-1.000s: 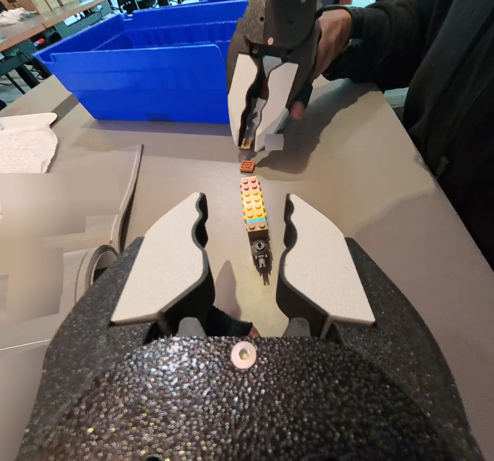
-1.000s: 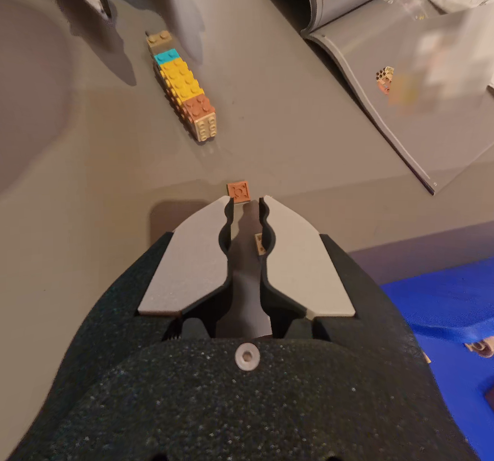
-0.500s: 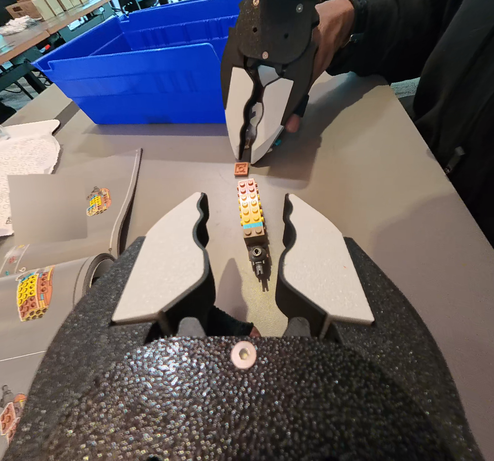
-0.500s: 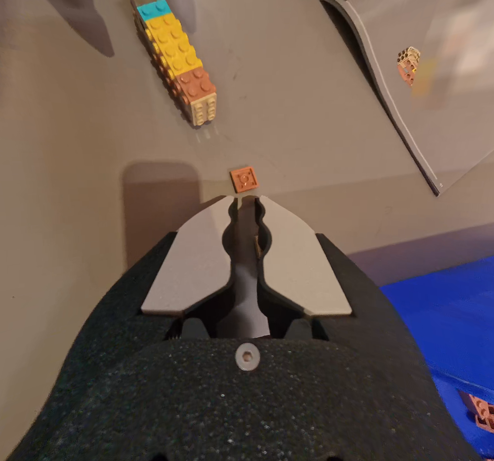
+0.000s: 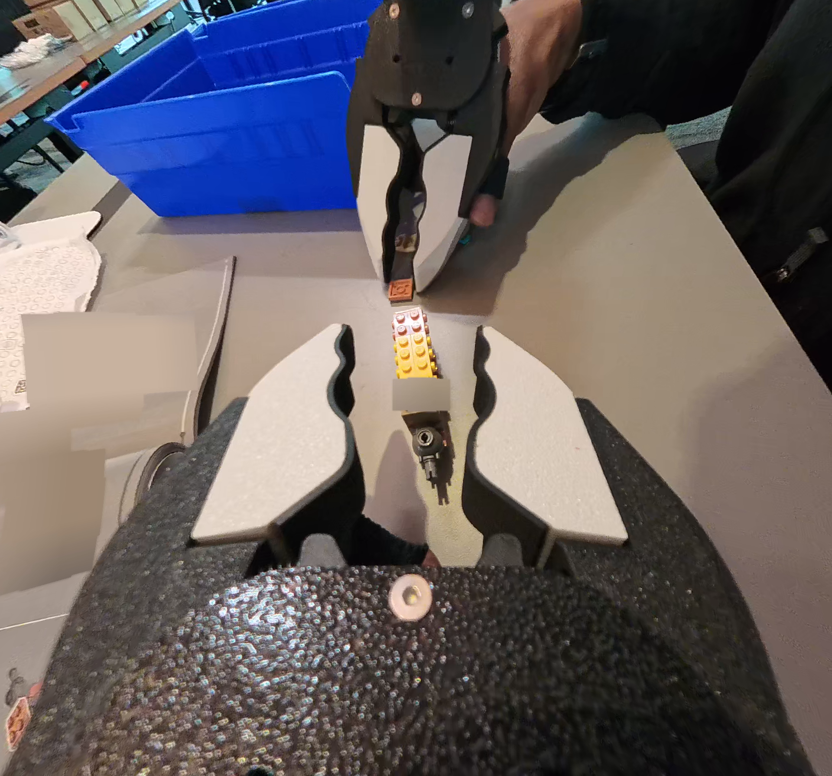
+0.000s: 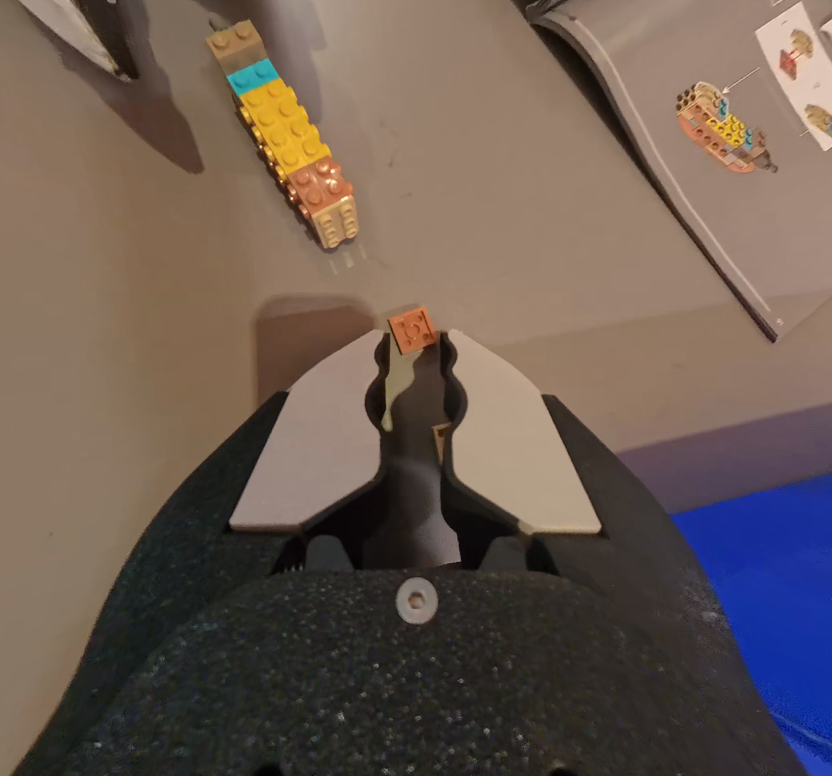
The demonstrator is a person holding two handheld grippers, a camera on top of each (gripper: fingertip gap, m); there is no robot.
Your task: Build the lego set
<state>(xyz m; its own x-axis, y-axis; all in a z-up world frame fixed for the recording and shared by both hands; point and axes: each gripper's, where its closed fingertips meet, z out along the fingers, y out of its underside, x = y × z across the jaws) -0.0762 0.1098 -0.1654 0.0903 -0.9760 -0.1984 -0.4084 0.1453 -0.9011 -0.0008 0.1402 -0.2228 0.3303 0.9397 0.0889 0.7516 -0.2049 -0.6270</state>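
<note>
A long lego assembly [image 5: 413, 351] of tan, brown, yellow and teal bricks with a dark pin end lies on the grey table, and also shows in the right wrist view [image 6: 288, 137]. My left gripper [image 5: 412, 330] is open, one finger on either side of the assembly without touching it. A small brown square plate [image 6: 412, 328] lies flat just beyond the assembly's brown end [image 5: 400, 290]. My right gripper [image 6: 413, 334] is narrowly open, its tips on either side of the plate's near edge. A small tan piece [image 6: 440, 437] shows deep between its fingers.
Blue bins [image 5: 216, 146] stand at the back of the table. An open instruction booklet [image 6: 675, 78] lies beside the assembly, with a white perforated sheet [image 5: 45, 268] farther left. A person's hand [image 5: 535, 60] and dark sleeve hold the right gripper. The table edge runs along the right. The tips of one gripper are about 11 cm away from the tips of the other.
My right gripper has moved forward and tilted down onto the brown plate, and its fingers have spread a little. The plate and the assembly have not moved. My left gripper stays open.
</note>
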